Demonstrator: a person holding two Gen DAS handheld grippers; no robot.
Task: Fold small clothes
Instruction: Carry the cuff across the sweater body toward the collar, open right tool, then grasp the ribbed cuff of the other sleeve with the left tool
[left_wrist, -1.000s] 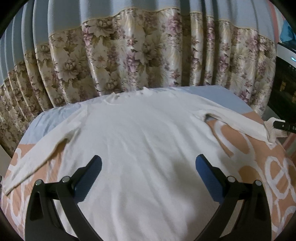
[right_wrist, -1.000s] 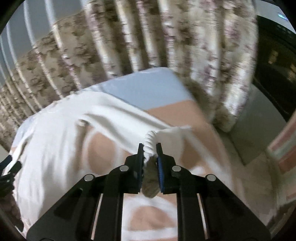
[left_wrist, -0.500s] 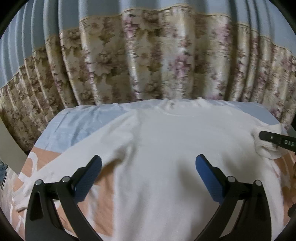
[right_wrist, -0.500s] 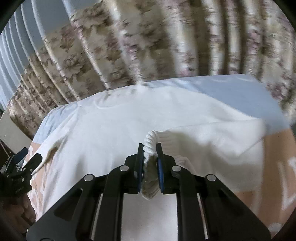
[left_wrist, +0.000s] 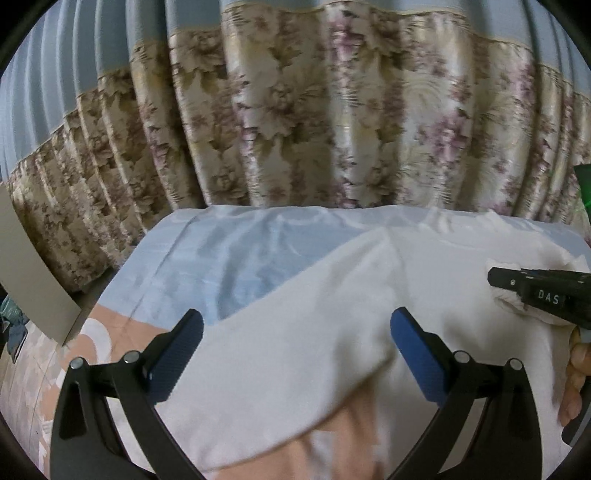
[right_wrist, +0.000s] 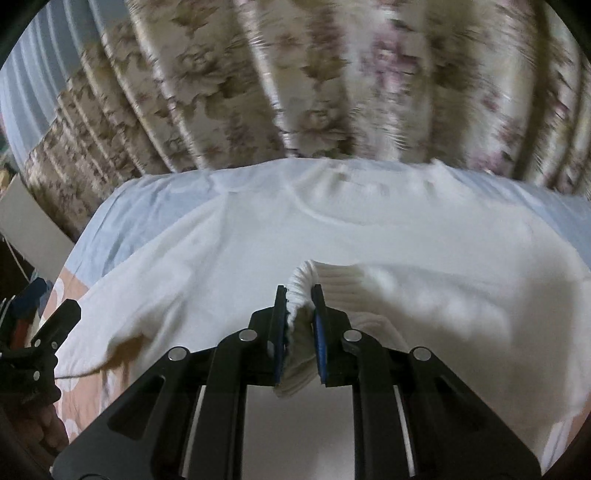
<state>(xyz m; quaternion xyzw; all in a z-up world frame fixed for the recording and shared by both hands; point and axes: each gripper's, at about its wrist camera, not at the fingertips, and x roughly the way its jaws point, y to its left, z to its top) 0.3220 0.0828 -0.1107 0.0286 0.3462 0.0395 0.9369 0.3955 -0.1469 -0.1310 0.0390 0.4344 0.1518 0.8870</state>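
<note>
Sweater (right_wrist: 369, 236) cuff (right_wrist: 301, 291) sits pinched tight in the right gripper (right_wrist: 300, 321) at 6 o'clock, and the white body lies flat on the bed (left_wrist: 229, 258). It should lay that sleeve straight across the chest and smooth. Only the left view shows the left gripper (left_wrist: 295, 354) wide open, holding nothing, over the other sleeve (left_wrist: 295, 332) toward 9 o'clock.

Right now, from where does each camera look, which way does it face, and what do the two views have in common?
Left wrist: sits on the open left hand-held gripper, above the sweater's left sleeve, facing the floral curtain; its two blue-padded fingers and the person's right hand show.
Right wrist: sits on the right hand-held gripper, shut on the ribbed cuff over the white sweater, facing the same curtain; its fingers show.
Shared: sweater, curtain, light blue sheet, and each view catches the other gripper at its edge.
</note>
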